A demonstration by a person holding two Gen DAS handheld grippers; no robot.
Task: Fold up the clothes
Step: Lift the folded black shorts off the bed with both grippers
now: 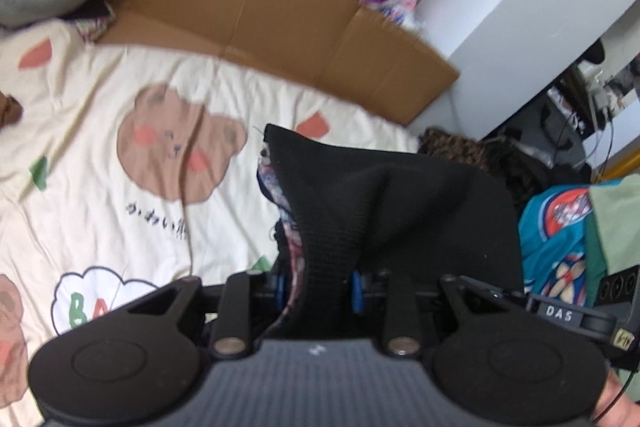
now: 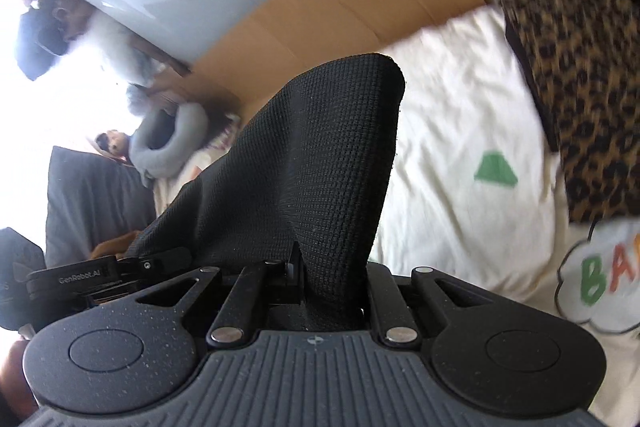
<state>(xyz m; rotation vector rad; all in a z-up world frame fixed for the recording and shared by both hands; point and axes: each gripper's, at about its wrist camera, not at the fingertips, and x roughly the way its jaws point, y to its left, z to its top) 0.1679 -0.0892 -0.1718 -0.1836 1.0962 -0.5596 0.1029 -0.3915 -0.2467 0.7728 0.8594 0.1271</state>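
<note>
Both grippers, left [image 1: 318, 287] and right [image 2: 332, 291], are clamping their jaws on one black garment [image 1: 384, 203], holding it above the bed [image 1: 100, 187]. No fold is showing yet; folding seems barely begun.

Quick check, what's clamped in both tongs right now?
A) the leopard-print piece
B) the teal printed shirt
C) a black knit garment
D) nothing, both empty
C: the black knit garment runs up out of the left tongs and, in the right wrist view, out of the right tongs; the leopard-print piece lies apart on the bedsheet.
</note>
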